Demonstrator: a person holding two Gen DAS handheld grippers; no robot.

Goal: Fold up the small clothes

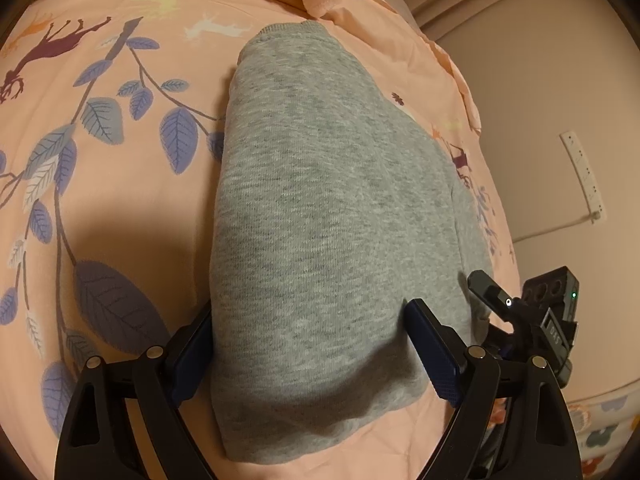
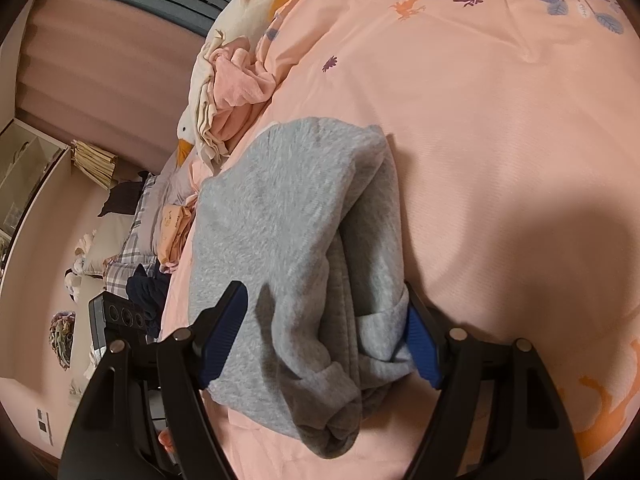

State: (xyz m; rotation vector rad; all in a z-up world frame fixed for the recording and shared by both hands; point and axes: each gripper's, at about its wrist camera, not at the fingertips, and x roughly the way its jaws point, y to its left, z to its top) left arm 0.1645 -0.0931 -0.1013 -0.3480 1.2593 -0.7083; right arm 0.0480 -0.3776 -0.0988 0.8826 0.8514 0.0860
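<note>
A small heather-grey knit garment [image 1: 320,208], folded into a long narrow bundle, lies on a pink quilt printed with blue leaves and dark red deer [image 1: 100,200], which covers a bed. In the left wrist view the left gripper [image 1: 308,344] straddles the near end of the bundle: its jaws stand wide apart, one blue ribbed pad [image 1: 192,356] against the left edge of the cloth and the other pad on the right, resting at or on the grey fabric, so the cloth sits between the fingers without being pinched tight. The right gripper [image 1: 520,308] shows at the lower right of that view, just beside the garment's right edge. In the right wrist view the right gripper [image 2: 324,320] also has its jaws spread wide, with the thick, rumpled end of the grey garment [image 2: 288,216] bunched between them; the cloth touches both blue pads, and whether it is squeezed or merely framed cannot be told. A ribbed cuff or hem fold hangs at the near end. Beyond the bundle, towards the bed's edge, lie a crumpled pink cloth [image 2: 240,84], a white plush goose with an orange beak [image 2: 186,136] and other loose laundry.
</note>
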